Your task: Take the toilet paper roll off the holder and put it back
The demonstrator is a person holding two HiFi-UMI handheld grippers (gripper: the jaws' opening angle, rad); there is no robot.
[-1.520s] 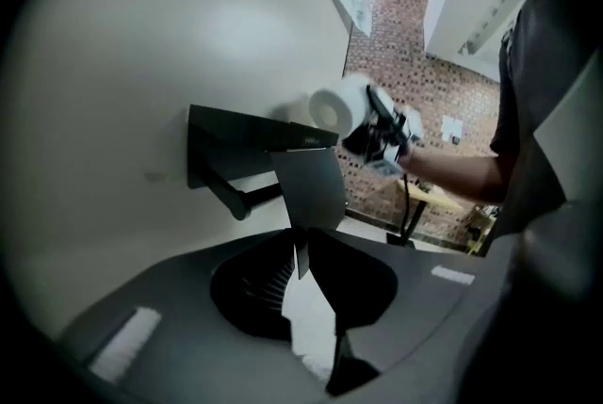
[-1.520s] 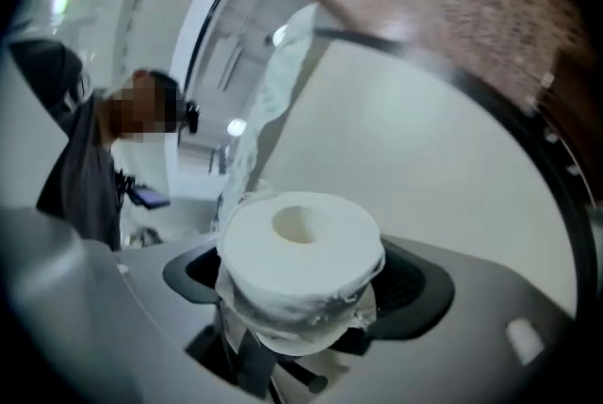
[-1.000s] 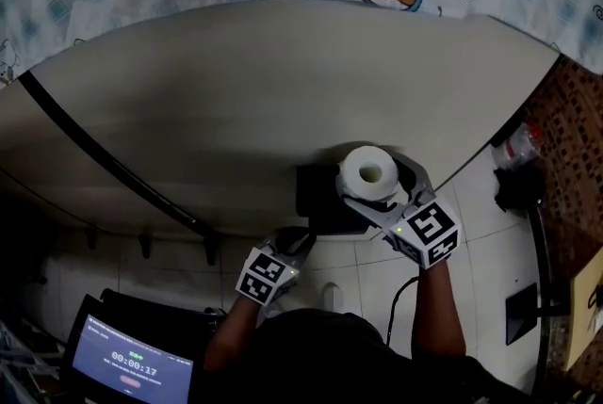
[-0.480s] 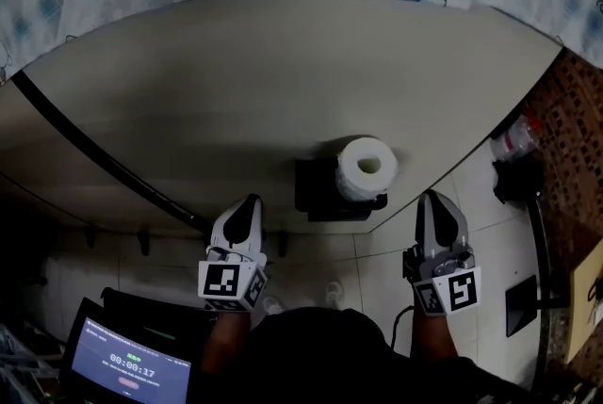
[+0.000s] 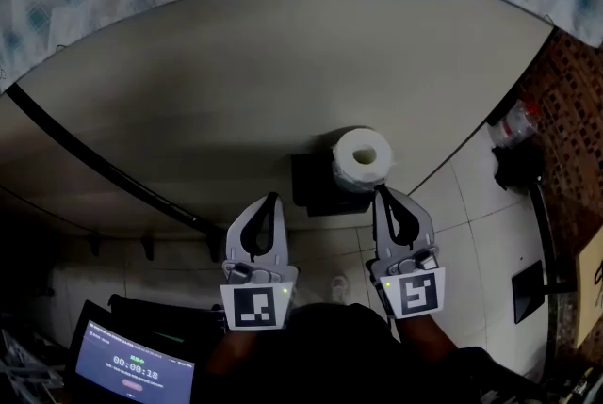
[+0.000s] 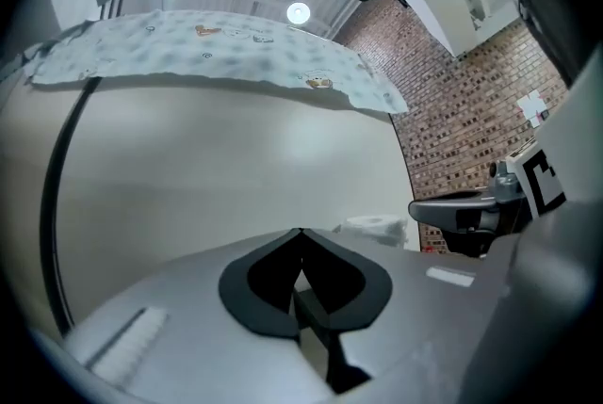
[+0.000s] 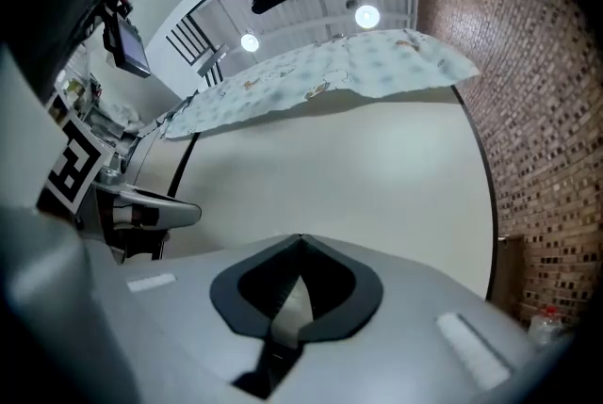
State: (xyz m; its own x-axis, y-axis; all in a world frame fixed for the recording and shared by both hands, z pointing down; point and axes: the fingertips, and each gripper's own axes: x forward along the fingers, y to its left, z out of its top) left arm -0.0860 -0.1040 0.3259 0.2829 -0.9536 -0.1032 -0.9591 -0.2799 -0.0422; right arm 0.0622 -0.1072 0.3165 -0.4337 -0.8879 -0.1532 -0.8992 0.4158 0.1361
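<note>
Roll on its holder, both grippers closed and empty

The toilet paper roll [image 5: 362,157] sits on the black holder [image 5: 316,187] against the pale wall [image 5: 236,82], its core hole facing up. The left gripper [image 5: 272,199] and the right gripper [image 5: 381,193] hang just below it, touching nothing; each has just brought its jaws together with nothing between them. For a clean lift, I judge the right gripper, the nearer one, should spread wide before it closes in, take the roll across its sides with a light squeeze, and draw it straight off; the soft paper crushes easily
</note>
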